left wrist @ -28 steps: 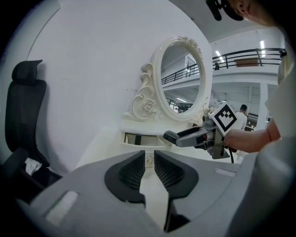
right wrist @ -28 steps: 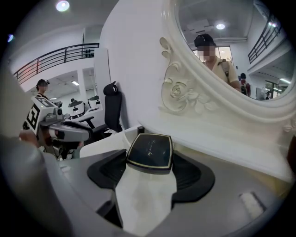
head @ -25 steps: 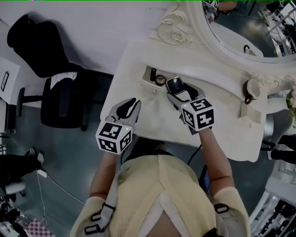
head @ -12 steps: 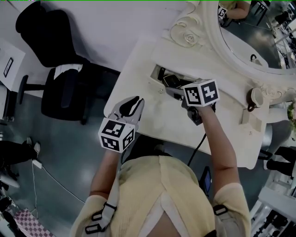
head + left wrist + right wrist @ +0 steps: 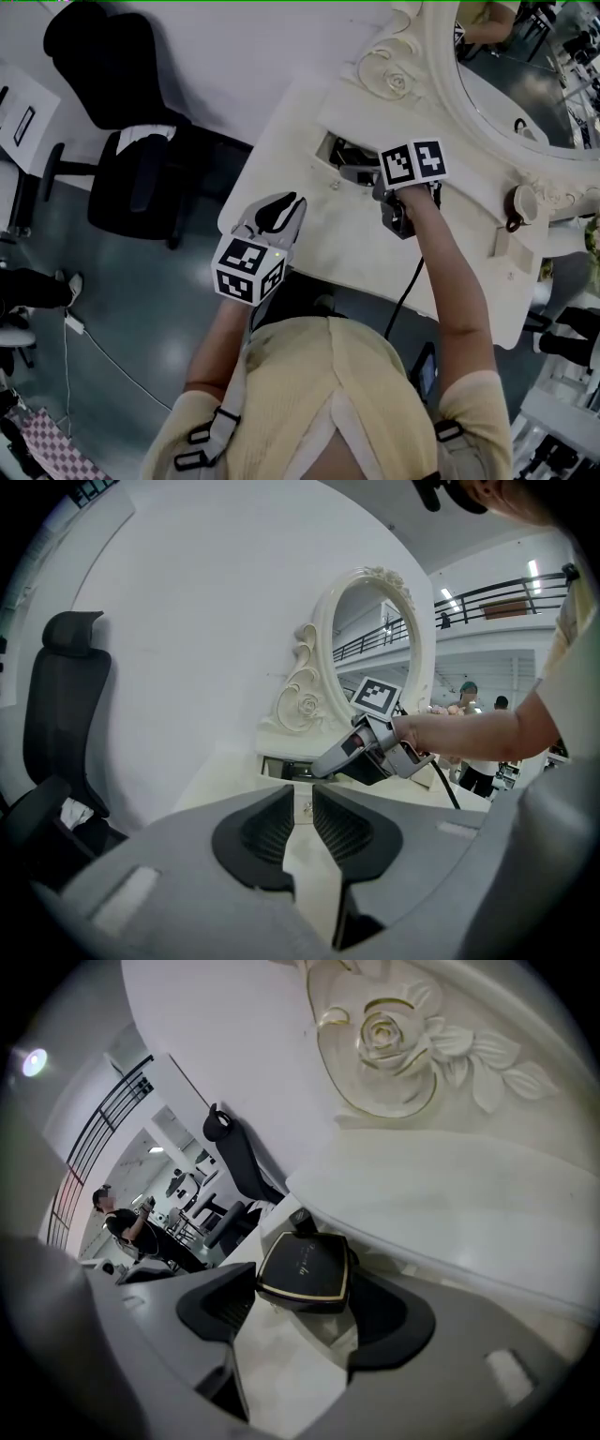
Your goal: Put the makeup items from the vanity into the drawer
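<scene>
On the white vanity (image 5: pixel 319 239) a small drawer (image 5: pixel 328 148) stands open below the mirror, with dark items inside. My right gripper (image 5: pixel 354 172) tips down over the drawer's opening. It is shut on a black compact with a gold edge (image 5: pixel 302 1265), held flat between the jaw tips (image 5: pixel 305 1290). Behind the compact lies a small dark tube (image 5: pixel 300 1221). My left gripper (image 5: pixel 286 208) hovers at the vanity's front left, its jaws (image 5: pixel 302 803) nearly together and nothing between them. From there the right gripper (image 5: pixel 326 764) shows nosing into the drawer (image 5: pixel 279 769).
An oval mirror (image 5: pixel 525 75) in a carved white frame (image 5: pixel 389 80) rises behind the drawer. A round cup-like item (image 5: pixel 518 202) stands at the vanity's right. A black office chair (image 5: pixel 122 141) is on the floor to the left.
My right gripper has gone forward and down to the drawer, rolling as it went. The compact, plain at its tips before, is now hidden under it in the head view. The left gripper stayed put.
</scene>
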Motion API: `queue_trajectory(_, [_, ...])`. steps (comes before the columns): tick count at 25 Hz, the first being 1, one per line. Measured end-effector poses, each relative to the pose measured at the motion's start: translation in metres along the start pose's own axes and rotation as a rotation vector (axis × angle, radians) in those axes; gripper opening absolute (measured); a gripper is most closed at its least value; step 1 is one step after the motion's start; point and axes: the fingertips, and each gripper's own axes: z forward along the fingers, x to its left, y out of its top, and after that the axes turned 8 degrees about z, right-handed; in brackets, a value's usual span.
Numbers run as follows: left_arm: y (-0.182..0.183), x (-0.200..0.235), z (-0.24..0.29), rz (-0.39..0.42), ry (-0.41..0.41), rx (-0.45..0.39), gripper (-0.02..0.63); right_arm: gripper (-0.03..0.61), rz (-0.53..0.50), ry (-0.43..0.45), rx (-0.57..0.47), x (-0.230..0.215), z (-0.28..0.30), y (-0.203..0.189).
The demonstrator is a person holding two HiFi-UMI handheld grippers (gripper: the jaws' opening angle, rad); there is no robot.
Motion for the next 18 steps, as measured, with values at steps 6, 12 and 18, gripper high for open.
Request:
queue_trajectory(6, [0.005,-0.001,0.002,0.006,-0.018,-0.01,0.055,0.315,0.034,-0.043,0.025,0.0,0.009,0.004])
queue_trajectory(12, [0.007,-0.001,0.004,0.008,-0.032,-0.015,0.055,0.316,0.055,-0.115,0.023,-0.005,0.014,0.007])
queue_trajectory(18, [0.01,-0.001,0.008,0.007,-0.041,-0.021,0.055,0.316,0.079,-0.182,0.005,-0.01,0.016,0.01])
